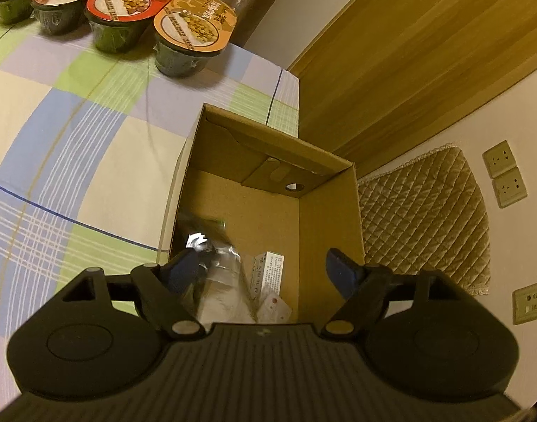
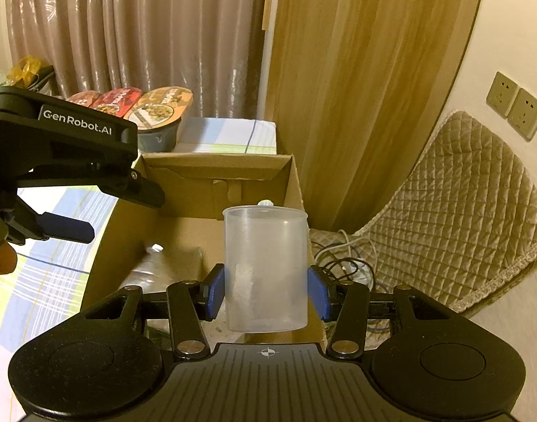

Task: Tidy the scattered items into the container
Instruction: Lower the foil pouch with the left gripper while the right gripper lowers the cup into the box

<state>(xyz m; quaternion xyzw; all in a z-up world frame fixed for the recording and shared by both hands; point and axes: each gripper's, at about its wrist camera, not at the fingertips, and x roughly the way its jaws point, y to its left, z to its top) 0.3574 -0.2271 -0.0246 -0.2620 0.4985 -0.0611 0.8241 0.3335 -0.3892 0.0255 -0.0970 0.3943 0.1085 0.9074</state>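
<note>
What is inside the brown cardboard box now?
Inside the brown cardboard box lie a crumpled clear plastic bottle and a small white printed carton. The left gripper, open above it, hides the box's near end.

My right gripper [image 2: 266, 290] clamps a translucent plastic cup [image 2: 266, 267] upright between its blue fingers [image 2: 215, 290], over the open cardboard box [image 2: 293, 183]. A clear plastic bottle [image 2: 152, 267] lies inside the box. My left gripper [image 2: 68, 227] hangs open at the left, above the checked surface [image 2: 50, 274]
</note>
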